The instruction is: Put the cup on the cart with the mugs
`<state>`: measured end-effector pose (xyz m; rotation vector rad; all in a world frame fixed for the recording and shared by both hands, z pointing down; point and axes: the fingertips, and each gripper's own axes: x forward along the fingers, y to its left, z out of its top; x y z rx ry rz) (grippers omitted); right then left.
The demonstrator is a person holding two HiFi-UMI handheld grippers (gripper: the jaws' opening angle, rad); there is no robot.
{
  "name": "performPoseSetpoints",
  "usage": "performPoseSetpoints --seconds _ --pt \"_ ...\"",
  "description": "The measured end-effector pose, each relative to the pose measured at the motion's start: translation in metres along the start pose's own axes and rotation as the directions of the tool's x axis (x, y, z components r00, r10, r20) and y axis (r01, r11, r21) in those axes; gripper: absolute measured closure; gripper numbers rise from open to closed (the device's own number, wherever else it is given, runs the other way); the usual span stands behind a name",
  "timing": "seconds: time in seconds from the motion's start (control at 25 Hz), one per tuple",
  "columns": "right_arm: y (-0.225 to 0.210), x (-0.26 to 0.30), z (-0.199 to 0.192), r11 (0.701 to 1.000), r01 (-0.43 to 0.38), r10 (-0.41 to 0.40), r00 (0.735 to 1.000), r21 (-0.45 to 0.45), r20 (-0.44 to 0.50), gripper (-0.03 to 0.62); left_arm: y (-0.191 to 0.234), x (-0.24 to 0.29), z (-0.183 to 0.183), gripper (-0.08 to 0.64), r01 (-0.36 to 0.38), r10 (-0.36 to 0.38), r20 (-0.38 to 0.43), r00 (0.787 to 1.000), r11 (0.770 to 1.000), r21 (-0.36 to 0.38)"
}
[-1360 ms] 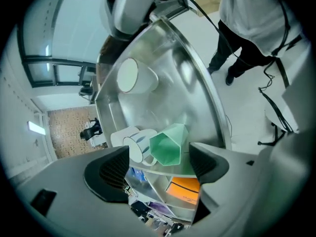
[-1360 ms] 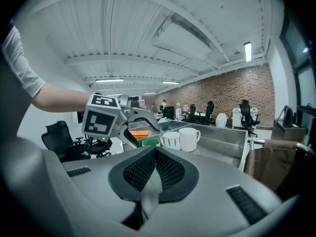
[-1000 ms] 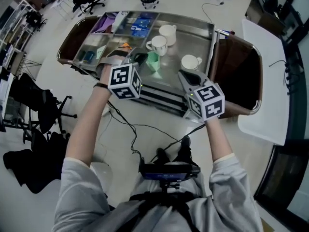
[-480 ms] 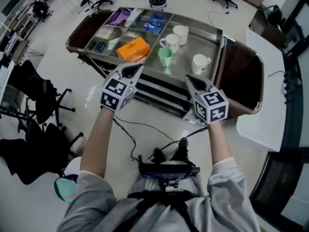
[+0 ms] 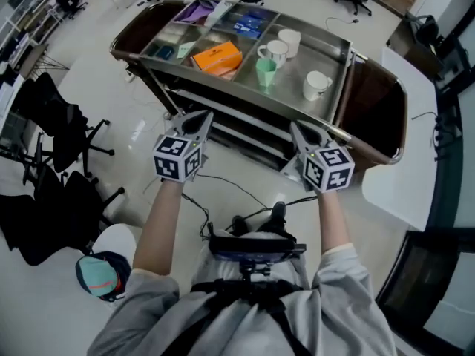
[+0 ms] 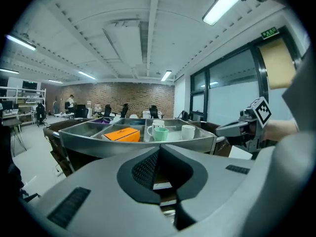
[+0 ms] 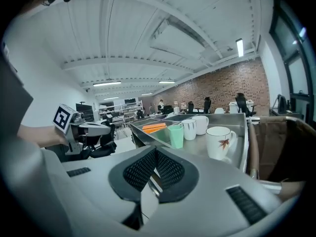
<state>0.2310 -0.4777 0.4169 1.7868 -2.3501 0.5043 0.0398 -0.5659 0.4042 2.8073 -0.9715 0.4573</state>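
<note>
The green cup [image 5: 266, 72] stands upright on the steel cart top [image 5: 326, 58], free of both grippers. Three white mugs [image 5: 274, 52] [image 5: 291, 41] [image 5: 315, 84] stand around it. My left gripper [image 5: 202, 119] and right gripper [image 5: 303, 130] hang side by side in front of the cart, below its rim, both shut and empty. The left gripper view shows the cup [image 6: 161, 134] beyond its closed jaws [image 6: 159, 149], with the right gripper [image 6: 242, 127] off to the side. In the right gripper view the cup [image 7: 176, 135] and a leaf-printed mug [image 7: 219, 142] stand past its closed jaws [image 7: 156, 152].
An orange box [image 5: 217, 56] lies in a cart compartment left of the cup, with purple and blue items in the bins behind. Brown side wings [image 5: 371, 102] flank the cart. A white table [image 5: 404, 147] stands at the right, dark office chairs [image 5: 52, 147] at the left.
Both grippers have drawn back from the cart top toward the person. The left gripper, close beside the green cup a second ago, is away from it, and the cup stays on the cart.
</note>
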Motion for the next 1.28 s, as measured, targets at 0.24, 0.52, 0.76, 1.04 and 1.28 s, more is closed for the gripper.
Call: performPoseSetpoints --seconds 0.24,0.52,0.76,1.04,1.28 --pt "0.016 -0.014 -0.012 1.0 0.013 -0.013 1.0 -0.009 0.016 0.6 0.001 -0.028 -0.03 0.554 -0.039 0.039 -0.017 0.999 0.999 0.006" --pt "0.027 -0.025 -0.022 0.999 0.032 -0.032 0.999 -0.036 0.008 0.598 0.0 -0.051 -0.037 0.554 -0.05 0.05 -0.004 0.999 0.999 0.007" --pt "0.036 -0.027 -0.028 0.999 0.03 -0.03 1.0 -0.04 -0.002 0.598 -0.002 -0.062 -0.044 0.554 -0.04 0.04 0.01 0.999 0.999 -0.006" --pt "0.044 -0.03 -0.026 0.998 0.027 -0.027 1.0 -0.052 0.003 0.598 -0.004 -0.072 -0.051 0.554 -0.042 0.042 0.011 0.999 0.999 -0.014" --pt "0.041 -0.027 -0.023 0.998 0.022 -0.022 1.0 -0.057 0.006 0.598 -0.003 -0.071 -0.056 0.554 -0.046 0.046 0.005 0.999 0.999 -0.019"
